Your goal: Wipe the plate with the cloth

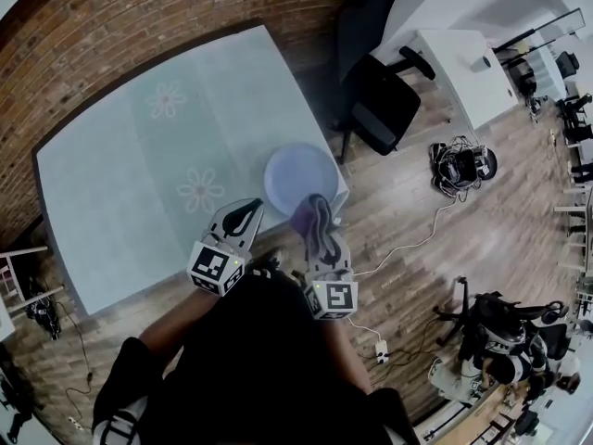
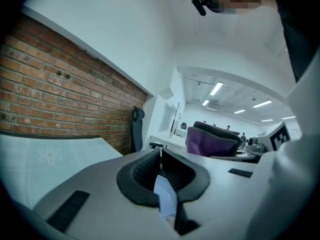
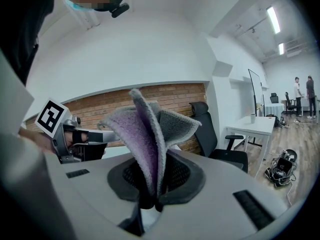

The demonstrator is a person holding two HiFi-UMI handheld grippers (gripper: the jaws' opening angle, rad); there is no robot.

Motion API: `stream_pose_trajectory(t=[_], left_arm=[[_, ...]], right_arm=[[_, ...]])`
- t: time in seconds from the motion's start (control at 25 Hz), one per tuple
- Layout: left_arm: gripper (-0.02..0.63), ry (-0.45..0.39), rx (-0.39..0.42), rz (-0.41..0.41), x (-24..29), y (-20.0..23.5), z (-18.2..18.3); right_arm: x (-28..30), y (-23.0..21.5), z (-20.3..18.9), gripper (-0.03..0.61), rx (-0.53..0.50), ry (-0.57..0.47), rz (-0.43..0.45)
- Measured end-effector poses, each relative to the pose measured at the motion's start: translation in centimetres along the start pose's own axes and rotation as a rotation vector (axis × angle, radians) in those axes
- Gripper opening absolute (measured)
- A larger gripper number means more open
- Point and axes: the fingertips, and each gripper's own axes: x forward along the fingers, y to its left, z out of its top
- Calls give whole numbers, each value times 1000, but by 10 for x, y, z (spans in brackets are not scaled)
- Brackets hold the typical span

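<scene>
So the wiping isn't looking started yet, as far as can be judged. The cloth (image 1: pixel 309 217) is being pinched in the right gripper (image 1: pixel 320 226), jaws clamped on its folded middle with the purple and grey flaps sticking up loose in the right gripper view. The plate (image 1: pixel 298 174) is sitting bare on the table (image 1: pixel 139 174), right by the near right corner. From the head view the cloth is being seen over the plate's near rim, but whether it's actually touching can't be told, and no plate is showing in the right gripper view at all, so it's probably being held above it. The left gripper (image 1: pixel 246 213) is being held just beside the other one with its jaws squeezed together, and nothing is being carried in it. So what's left is basically everything: the cloth getting lowered and the rubbing itself. Room-wise, the plate is being crowded by two table edges at that corner, so a hard push toward the chair (image 1: pixel 380 100) side could be sending it off onto the floor, where cables (image 1: pixel 417 244) are lying. Loads of open tabletop is being left unused to the left, toward the brick wall (image 1: pixel 111 26).
</scene>
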Motion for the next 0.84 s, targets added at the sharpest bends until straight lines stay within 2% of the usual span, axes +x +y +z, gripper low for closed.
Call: stream_pose_trajectory(t=[0.84], left_arm=[[40, 13, -19, -34, 7, -14, -4]], right_arm=[[-9, -7, 0, 58, -19, -4, -8]])
